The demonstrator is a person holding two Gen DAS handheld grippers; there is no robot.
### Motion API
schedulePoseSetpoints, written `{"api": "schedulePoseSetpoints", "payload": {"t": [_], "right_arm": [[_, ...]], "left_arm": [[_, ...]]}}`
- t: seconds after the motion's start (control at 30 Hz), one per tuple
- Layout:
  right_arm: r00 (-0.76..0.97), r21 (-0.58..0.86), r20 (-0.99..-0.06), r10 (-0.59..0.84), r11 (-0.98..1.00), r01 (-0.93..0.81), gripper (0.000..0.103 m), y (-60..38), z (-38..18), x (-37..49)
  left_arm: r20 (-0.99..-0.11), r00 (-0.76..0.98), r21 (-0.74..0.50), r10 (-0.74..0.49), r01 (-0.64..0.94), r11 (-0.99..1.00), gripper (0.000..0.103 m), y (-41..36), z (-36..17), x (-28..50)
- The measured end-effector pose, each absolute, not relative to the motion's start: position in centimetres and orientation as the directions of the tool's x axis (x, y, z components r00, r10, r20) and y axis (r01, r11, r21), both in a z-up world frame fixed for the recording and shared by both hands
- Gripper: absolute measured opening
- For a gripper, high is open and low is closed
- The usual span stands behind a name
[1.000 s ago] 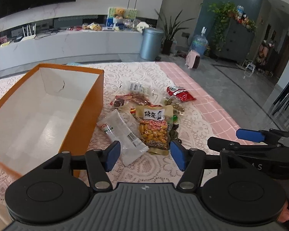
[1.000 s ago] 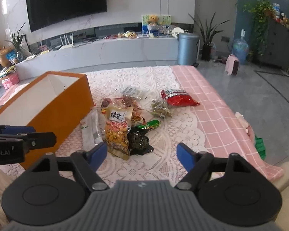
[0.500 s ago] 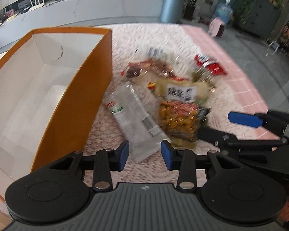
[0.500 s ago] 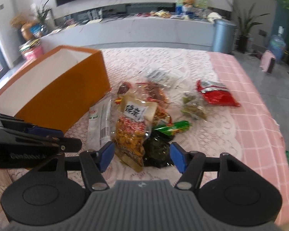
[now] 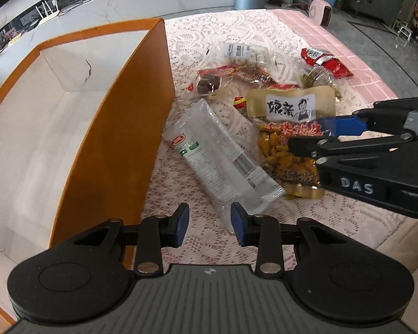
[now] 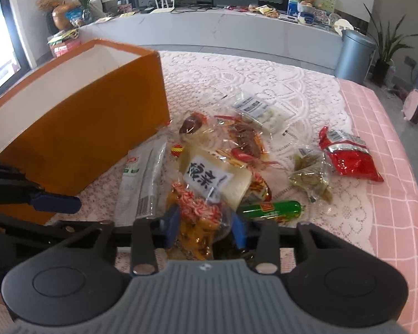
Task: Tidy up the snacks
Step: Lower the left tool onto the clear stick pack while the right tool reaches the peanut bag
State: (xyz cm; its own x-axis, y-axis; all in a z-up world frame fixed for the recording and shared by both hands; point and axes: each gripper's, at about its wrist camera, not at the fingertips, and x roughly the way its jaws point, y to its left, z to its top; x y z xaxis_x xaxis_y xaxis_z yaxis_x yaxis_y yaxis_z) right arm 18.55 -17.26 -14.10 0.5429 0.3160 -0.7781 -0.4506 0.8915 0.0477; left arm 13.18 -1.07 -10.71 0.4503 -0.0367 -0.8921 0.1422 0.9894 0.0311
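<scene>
On a lace cloth (image 5: 237, 33) in a living room, snacks lie beside the orange box (image 5: 119, 128); the closing right gripper (image 6: 204, 229) pinches the yellow bag (image 6: 197, 222), the left gripper (image 5: 209, 222) closes, parted, over the clear pack (image 5: 220, 156).

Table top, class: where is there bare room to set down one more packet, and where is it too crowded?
Free: the orange box, whose visible floor is bare; the lace beyond the snack pile; the pink check cloth right of the red packet. Crowded: the overlapping pile around the yellow snack bag, beside the box.
</scene>
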Motion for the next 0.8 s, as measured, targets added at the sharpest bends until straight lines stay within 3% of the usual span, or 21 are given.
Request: {"api": "schedulePoseSetpoints", "payload": {"t": [0.1, 0.17, 0.53, 0.7, 0.8], "right_arm": [[0.549, 0.064, -0.764, 0.337, 0.887, -0.456, 0.017, -17.5, -13.6, 18.1], [0.542, 0.097, -0.763, 0.353, 0.891, -0.444, 0.013, -17.9, -12.9, 17.8], [0.557, 0.023, -0.794, 0.244, 0.927, -0.373, 0.012, -19.6, -10.4, 14.4], [0.517, 0.065, -0.814, 0.263, 0.927, -0.369, 0.018, -19.2, -12.4, 14.9], [0.502, 0.078, -0.821, 0.270, 0.926, -0.370, 0.032, -18.7, -13.3, 15.3]], "left_arm": [[-0.892, 0.450, 0.031, -0.037, 0.144, 0.989, 0.039, -0.9, -11.0, 13.2], [-0.892, 0.450, 0.029, -0.040, 0.145, 0.989, 0.039, -0.8, -11.1, 13.2], [-0.871, 0.463, -0.106, -0.163, 0.146, 0.984, 0.039, 0.1, -11.0, 12.7], [-0.873, 0.462, -0.104, -0.157, 0.138, 0.985, 0.039, 0.1, -11.3, 12.5], [-0.876, 0.459, -0.104, -0.148, 0.120, 0.987, 0.039, 0.4, -11.5, 12.6]]}}
